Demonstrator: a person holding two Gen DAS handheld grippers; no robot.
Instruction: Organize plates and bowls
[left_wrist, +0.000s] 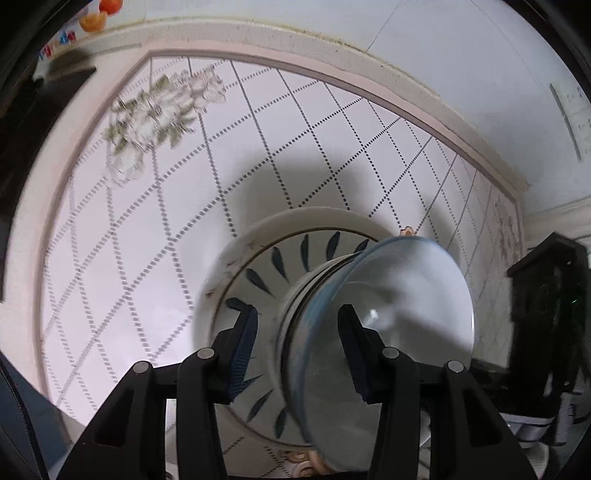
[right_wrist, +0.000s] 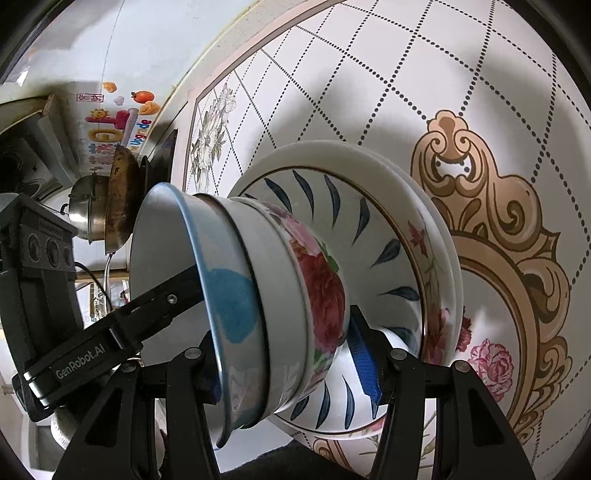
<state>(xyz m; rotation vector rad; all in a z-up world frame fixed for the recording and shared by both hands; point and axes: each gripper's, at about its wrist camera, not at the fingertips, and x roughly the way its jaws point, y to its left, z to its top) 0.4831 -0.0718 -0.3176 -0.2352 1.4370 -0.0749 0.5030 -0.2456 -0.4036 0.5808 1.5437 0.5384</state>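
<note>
Location: a stack of plates (right_wrist: 373, 173) is seen on the patterned tablecloth (left_wrist: 155, 229); nested bowls stand on top of it, a flowered bowl (right_wrist: 325, 284) lowest, a grey bowl (right_wrist: 280, 295) within it, and a blue-rimmed bowl (right_wrist: 177, 266) uppermost.
Left gripper (left_wrist: 295, 317): its fingers are set astride the wall of the blue-rimmed bowl (left_wrist: 388, 317), one outside and one inside; a pinch on the rim is judged likely, though contact of the pads cannot be told for certain.
Right gripper (right_wrist: 284, 354): its fingers are spread on either side of the bowl stack; whether the pads press on it cannot be told.
Handling: the ware is judged stiff, glazed, slippery and breakable; the nested bowls are judged heavy together and liable to slide apart; the rim or wall is judged the best place for a hold.
Orientation: the bowls' mouths are turned upward; no long axis is offered by round ware, only the stacking axis, which is upright.
</note>
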